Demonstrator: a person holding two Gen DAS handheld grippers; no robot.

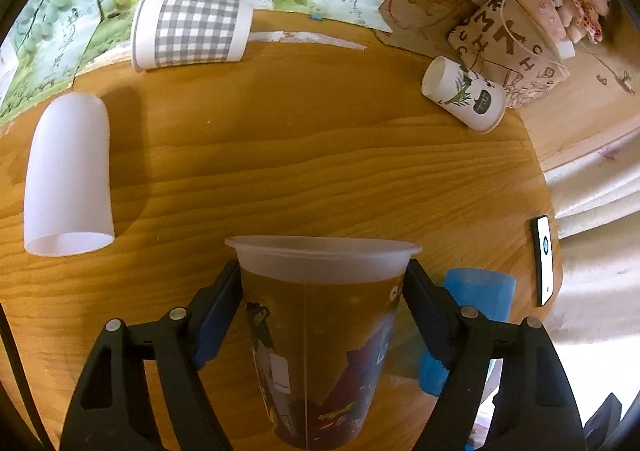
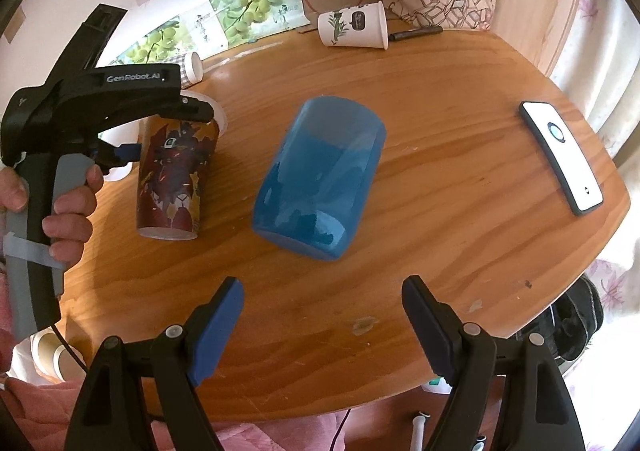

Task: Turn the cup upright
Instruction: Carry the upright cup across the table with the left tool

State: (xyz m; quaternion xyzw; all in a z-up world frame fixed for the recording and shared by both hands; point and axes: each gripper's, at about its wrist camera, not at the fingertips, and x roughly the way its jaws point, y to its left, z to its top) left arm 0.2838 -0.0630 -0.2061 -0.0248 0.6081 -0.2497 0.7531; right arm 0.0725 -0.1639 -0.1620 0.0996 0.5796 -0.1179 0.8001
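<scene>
My left gripper is shut on a clear plastic cup with a red and dark print. The cup stands upright, mouth up, with its base on the round wooden table. In the right wrist view the same cup stands at the left with the left gripper around its upper part. A blue translucent cup lies on its side at the table's middle. My right gripper is open and empty, just in front of the blue cup.
A white cup lies at the left, a grey checked paper cup at the back, and a plant-print paper cup near a lettered paper bag. A phone lies at the right table edge.
</scene>
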